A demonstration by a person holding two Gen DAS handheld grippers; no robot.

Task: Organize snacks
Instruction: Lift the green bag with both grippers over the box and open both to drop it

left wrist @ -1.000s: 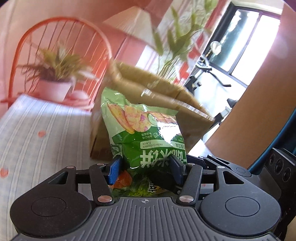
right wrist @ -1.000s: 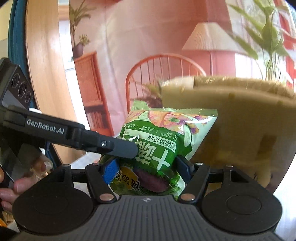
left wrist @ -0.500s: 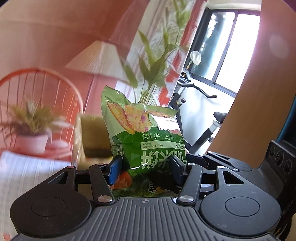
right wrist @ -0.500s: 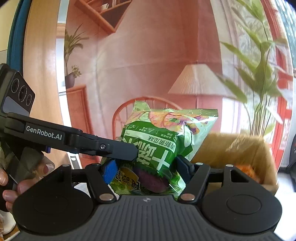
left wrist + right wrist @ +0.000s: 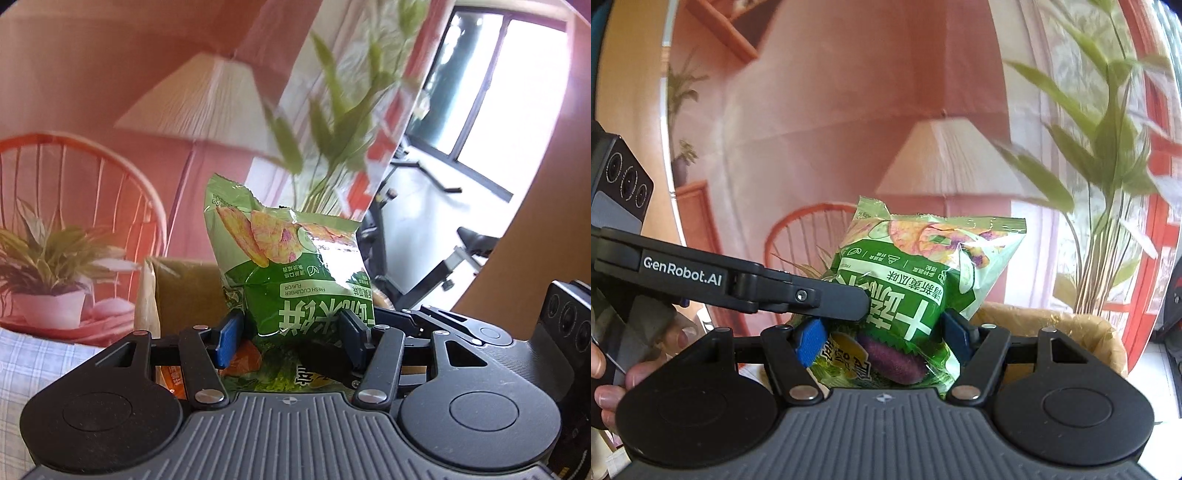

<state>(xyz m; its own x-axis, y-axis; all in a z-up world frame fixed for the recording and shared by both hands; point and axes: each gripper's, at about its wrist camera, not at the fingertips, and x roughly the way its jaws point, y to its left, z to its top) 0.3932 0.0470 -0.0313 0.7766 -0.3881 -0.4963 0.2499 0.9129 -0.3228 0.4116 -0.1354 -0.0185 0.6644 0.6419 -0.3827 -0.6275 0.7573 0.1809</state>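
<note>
Left wrist view:
- Left gripper (image 5: 291,332): fingers (image 5: 229,334) clamped on green snack bag (image 5: 291,273), one blue pad pressed against each side of the bag's lower half.
- Bag held upright between the pads, print upside down, crimped seam at top, chip picture on upper face. Lower end extending back toward the gripper body.
- Second snack pack with orange print (image 5: 247,360) visible below, between the pads; grip on it cannot be told.
- Right gripper's finger (image 5: 325,360) reaching in from the right, touching the bag's lower right.
- Brown cardboard box (image 5: 184,284) behind and below the bag, open at top, partly hidden by it.
- Checked cloth on worktop (image 5: 44,354) at lower left.

Right wrist view:
- Right gripper (image 5: 882,338): fingers (image 5: 810,341) clamped on the same green snack bag (image 5: 923,273), pads against both sides of its lower part.
- Bag upright and tilted slightly right, clear of any surface.
- Left gripper's finger (image 5: 827,301) coming in from the left, tip against the bag's left side just above the blue pad.
- Person's hand (image 5: 613,373) at left edge on a gripper handle.
- Cardboard box (image 5: 1052,332) behind and lower right of the bag.
</note>
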